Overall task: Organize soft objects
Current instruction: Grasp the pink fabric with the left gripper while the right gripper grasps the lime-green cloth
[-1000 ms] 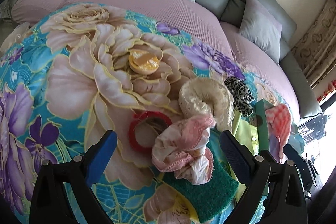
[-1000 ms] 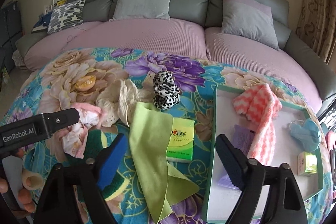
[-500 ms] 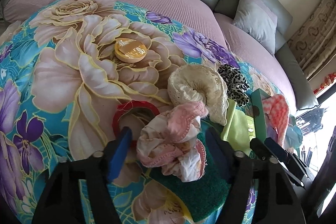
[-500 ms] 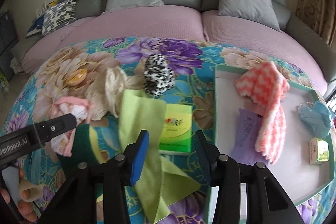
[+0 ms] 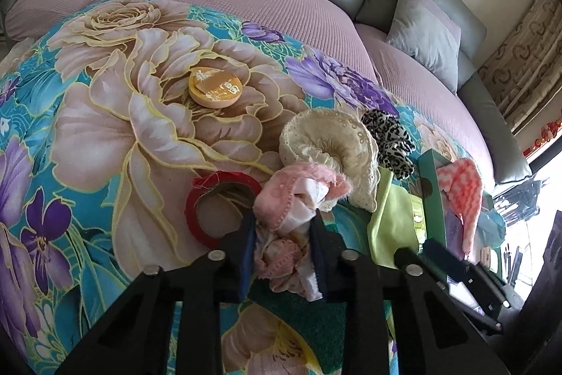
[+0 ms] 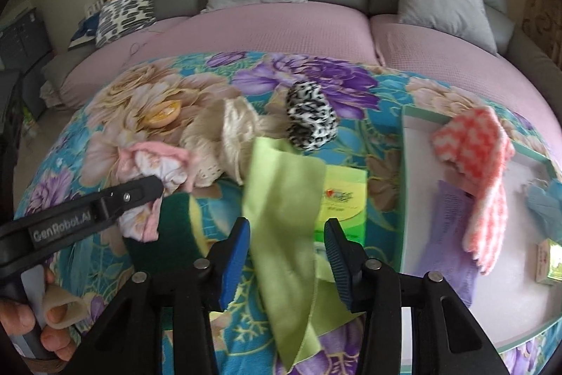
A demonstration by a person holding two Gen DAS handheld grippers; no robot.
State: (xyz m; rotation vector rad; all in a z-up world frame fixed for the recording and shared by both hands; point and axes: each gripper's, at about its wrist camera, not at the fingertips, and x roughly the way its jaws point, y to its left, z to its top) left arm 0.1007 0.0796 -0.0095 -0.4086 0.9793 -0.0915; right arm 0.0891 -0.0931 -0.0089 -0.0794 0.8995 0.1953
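Presently left gripper (image 5: 282, 248) fingers are closing, pinching the pink cloth (image 5: 291, 199); right gripper (image 6: 286, 246) fingers are closing astride the green cloth (image 6: 284, 217).

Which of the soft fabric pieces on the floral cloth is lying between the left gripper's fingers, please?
The crumpled pink-and-white cloth. The left gripper is closing on it, unlike the cream lace piece and leopard-print scrunchie beyond.

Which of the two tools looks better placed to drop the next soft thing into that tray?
Probably the right tool: it is closing around the lime green cloth, and the tray lies just beside it. The left tool, closing on the pink cloth, is farther away.
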